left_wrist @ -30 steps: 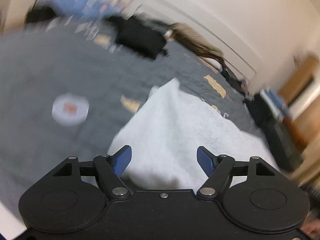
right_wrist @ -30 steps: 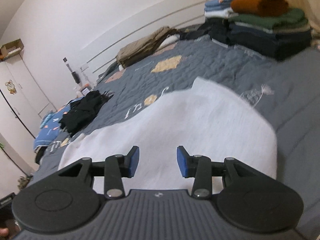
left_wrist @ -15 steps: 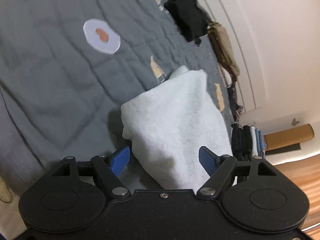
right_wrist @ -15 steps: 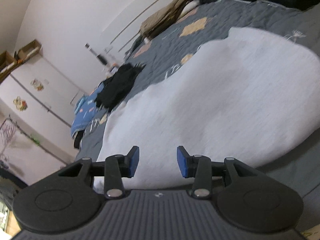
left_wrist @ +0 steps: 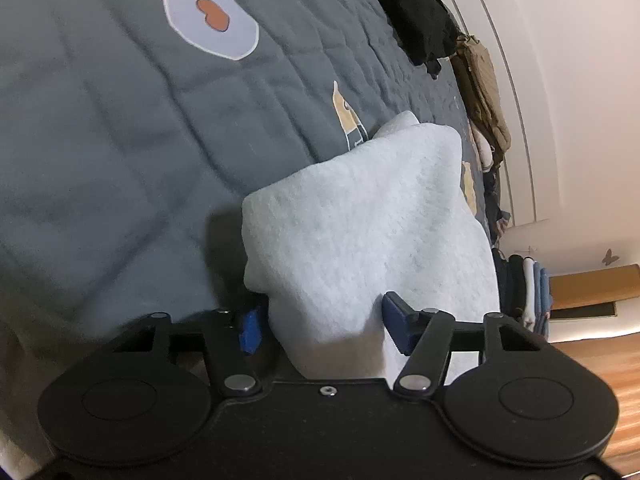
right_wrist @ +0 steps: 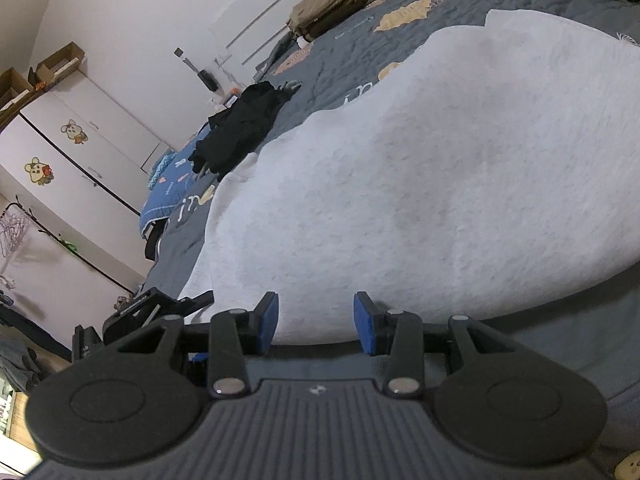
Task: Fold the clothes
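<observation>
A white fleece garment point(left_wrist: 360, 232) lies folded on the grey quilt point(left_wrist: 120, 140). In the left wrist view its near end rises as a thick fold between the fingers of my left gripper point(left_wrist: 323, 326). Those fingers stand wide apart, and the cloth partly hides the left one. In the right wrist view the same garment point(right_wrist: 440, 160) spreads broad and flat. Its near edge lies just at the tips of my right gripper point(right_wrist: 316, 320), which is open and low over the quilt point(right_wrist: 560, 340).
A black clothes heap point(left_wrist: 416, 12) and a tan garment point(left_wrist: 484, 92) lie farther up the bed. Folded clothes are stacked point(left_wrist: 528, 292) at the right. In the right wrist view there are a blue garment point(right_wrist: 168, 188) and a white wardrobe point(right_wrist: 80, 152).
Both grippers have dropped lower and come in to the garment's near edge. The left fingers are a little closer together, with the fold between them. The right fingers kept their gap.
</observation>
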`<state>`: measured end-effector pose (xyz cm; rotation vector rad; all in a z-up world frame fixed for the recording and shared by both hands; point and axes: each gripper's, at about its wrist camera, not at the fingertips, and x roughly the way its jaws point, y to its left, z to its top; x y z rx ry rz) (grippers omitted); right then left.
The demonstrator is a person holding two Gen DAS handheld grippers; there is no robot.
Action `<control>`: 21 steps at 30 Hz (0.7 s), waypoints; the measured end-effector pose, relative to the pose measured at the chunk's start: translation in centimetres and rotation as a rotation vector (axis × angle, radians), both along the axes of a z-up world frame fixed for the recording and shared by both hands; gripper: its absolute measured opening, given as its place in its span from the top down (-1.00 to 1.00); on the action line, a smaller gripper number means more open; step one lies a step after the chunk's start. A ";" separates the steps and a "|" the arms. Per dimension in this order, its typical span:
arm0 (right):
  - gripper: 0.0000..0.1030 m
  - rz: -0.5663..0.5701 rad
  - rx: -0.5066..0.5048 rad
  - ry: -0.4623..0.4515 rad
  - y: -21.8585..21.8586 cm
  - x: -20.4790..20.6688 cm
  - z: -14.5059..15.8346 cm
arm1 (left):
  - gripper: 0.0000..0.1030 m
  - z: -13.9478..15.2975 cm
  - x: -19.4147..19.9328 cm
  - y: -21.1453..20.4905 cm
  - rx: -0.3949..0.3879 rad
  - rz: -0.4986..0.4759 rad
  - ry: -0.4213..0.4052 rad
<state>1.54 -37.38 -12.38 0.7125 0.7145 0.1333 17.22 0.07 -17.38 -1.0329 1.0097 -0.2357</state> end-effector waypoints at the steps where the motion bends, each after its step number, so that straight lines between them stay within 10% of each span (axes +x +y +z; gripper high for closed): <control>1: 0.22 0.001 -0.001 0.004 0.0 0.0 -0.1 | 0.19 0.1 0.1 0.0 0.003 0.000 -0.009; 5: 0.22 0.009 -0.011 0.014 0.4 0.1 -0.3 | 0.52 2.7 -0.1 -0.9 0.130 -0.064 -0.155; 13: 0.22 0.009 -0.038 -0.018 0.1 -0.9 0.5 | 0.60 9.1 -4.3 -6.2 0.675 -0.303 -0.604; 21: 0.22 0.001 -0.034 -0.008 -0.1 -0.8 0.5 | 0.19 3.5 -2.8 -0.9 0.228 -0.073 -0.172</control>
